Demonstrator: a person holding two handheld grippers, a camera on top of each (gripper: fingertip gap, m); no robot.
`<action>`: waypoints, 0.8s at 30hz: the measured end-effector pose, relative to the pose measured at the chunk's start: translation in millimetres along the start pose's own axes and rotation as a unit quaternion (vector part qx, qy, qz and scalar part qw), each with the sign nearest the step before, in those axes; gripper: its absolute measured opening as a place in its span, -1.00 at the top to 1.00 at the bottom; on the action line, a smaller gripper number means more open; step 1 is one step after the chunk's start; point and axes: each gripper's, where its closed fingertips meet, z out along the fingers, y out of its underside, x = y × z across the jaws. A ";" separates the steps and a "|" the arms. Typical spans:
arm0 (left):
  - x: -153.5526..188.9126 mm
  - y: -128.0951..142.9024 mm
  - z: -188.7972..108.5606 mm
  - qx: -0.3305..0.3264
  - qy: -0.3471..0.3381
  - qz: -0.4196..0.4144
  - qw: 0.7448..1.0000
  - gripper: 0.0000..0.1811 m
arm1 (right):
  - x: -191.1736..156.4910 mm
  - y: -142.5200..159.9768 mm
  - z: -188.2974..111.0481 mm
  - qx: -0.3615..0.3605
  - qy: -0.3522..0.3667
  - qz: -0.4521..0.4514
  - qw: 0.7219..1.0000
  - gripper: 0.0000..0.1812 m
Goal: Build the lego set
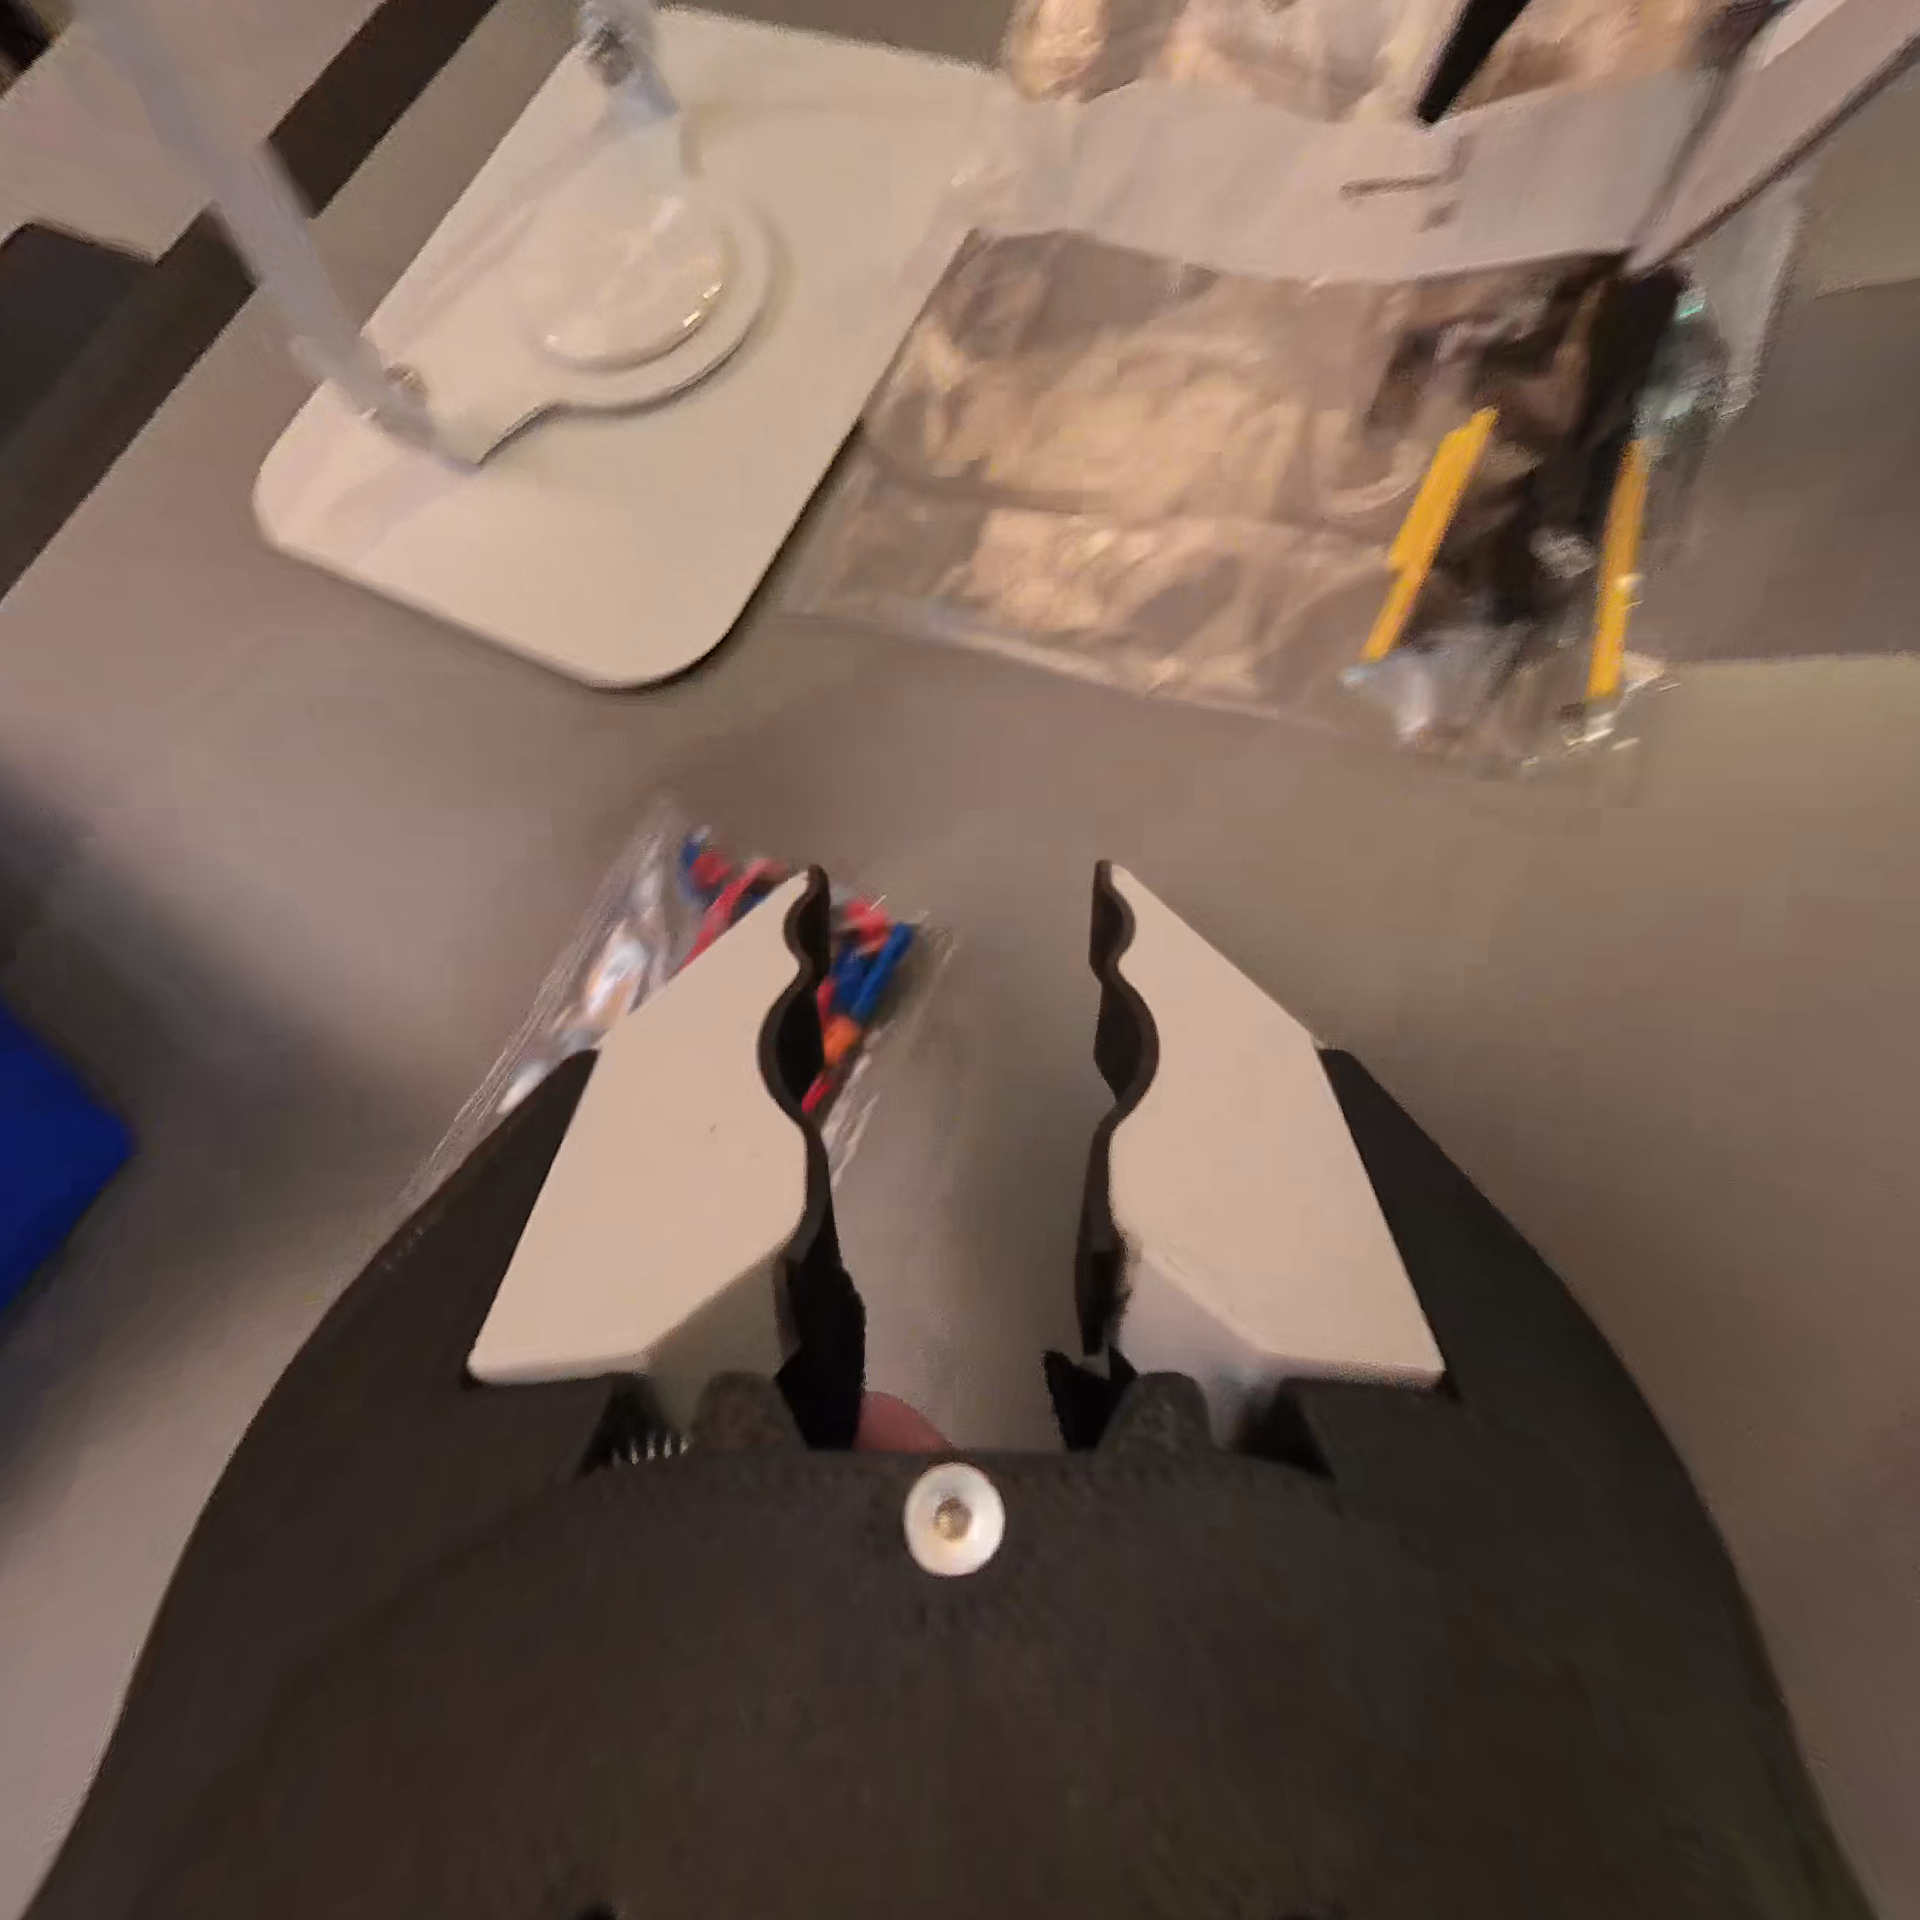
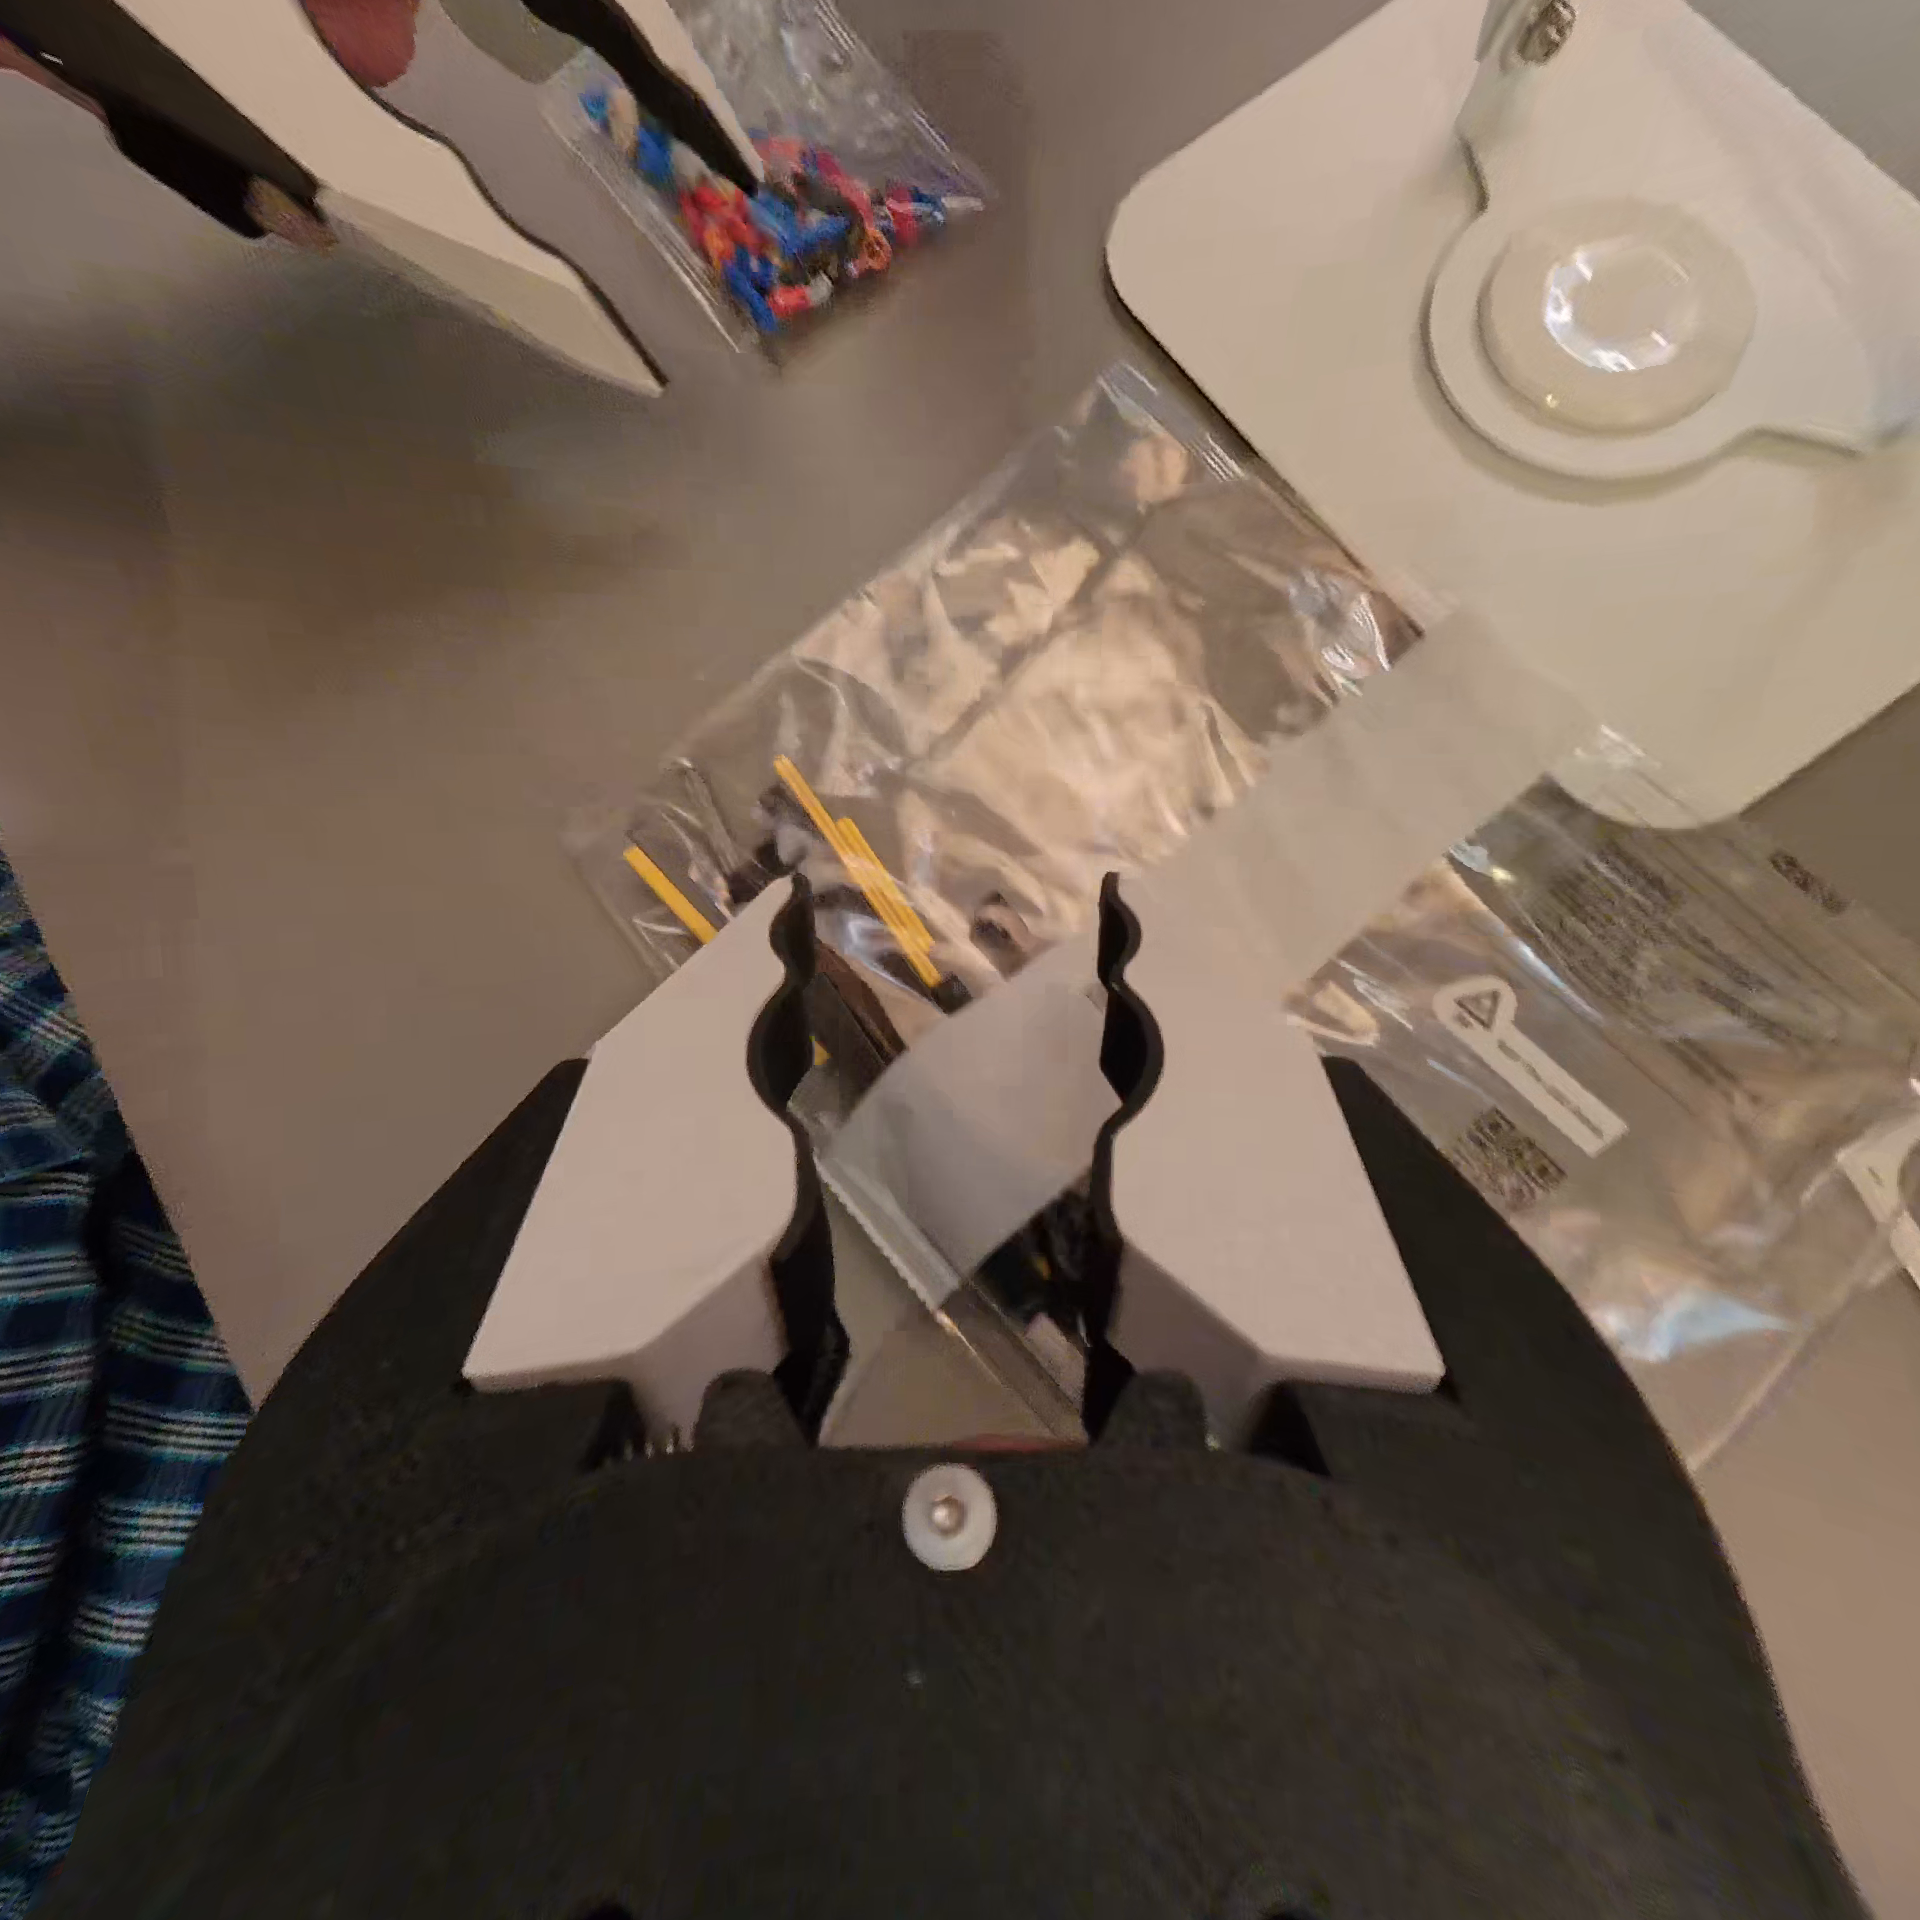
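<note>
I am holding my left gripper [image 1: 951, 883] low over the grey surface [image 1: 1351, 935], jaws spread and empty, its left finger overlapping a small clear bag of red and blue lego pieces [image 2: 769, 197]. My right gripper [image 2: 951, 894] is hovering released above a larger clear plastic bag with yellow rods [image 2: 997, 727], whose long axis is running from near left to far right, toward the white flat stand base [image 2: 1299, 416].

Small bag [image 2: 790, 197] — beside stand [image 2: 1351, 436]

fingers [image 1: 675, 1143]: white, wavy black pads | body: black, silver screw [image 1: 953, 1529]
</note>
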 end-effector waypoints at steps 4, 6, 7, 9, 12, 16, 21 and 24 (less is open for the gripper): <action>-40.2 28.8 -16.2 -0.021 -0.056 -0.040 0.997 0.42 | -17.9 -26.5 11.0 0.017 -0.028 0.013 0.999 0.43; -56.5 37.9 -22.9 -0.020 -0.075 -0.064 0.995 0.41 | -27.0 -39.1 20.2 0.022 -0.043 0.019 0.999 0.45; -65.3 43.5 -25.6 -0.025 -0.086 -0.074 0.993 0.41 | -32.2 -45.7 25.5 0.023 -0.053 0.024 0.998 0.45; -82.9 52.8 -28.2 -0.030 -0.102 -0.096 0.990 0.41 | -39.5 -58.4 37.4 0.024 -0.069 0.036 0.997 0.48; -102.7 58.6 -26.1 -0.024 -0.097 -0.139 0.985 0.40 | -42.9 -75.1 59.5 0.019 -0.072 0.041 0.996 0.54; -109.3 73.6 -14.5 -0.059 -0.080 -0.144 0.985 0.27 | -48.5 -102.2 87.8 0.016 -0.088 0.063 0.994 0.54; -103.2 73.8 -10.4 -0.052 -0.065 -0.150 0.985 0.28 | -48.0 -118.5 130.2 -0.012 -0.075 0.044 0.996 0.58; -98.7 71.3 -9.8 -0.047 -0.057 -0.146 0.986 0.38 | -51.4 -112.0 149.9 -0.035 -0.077 0.035 0.996 0.67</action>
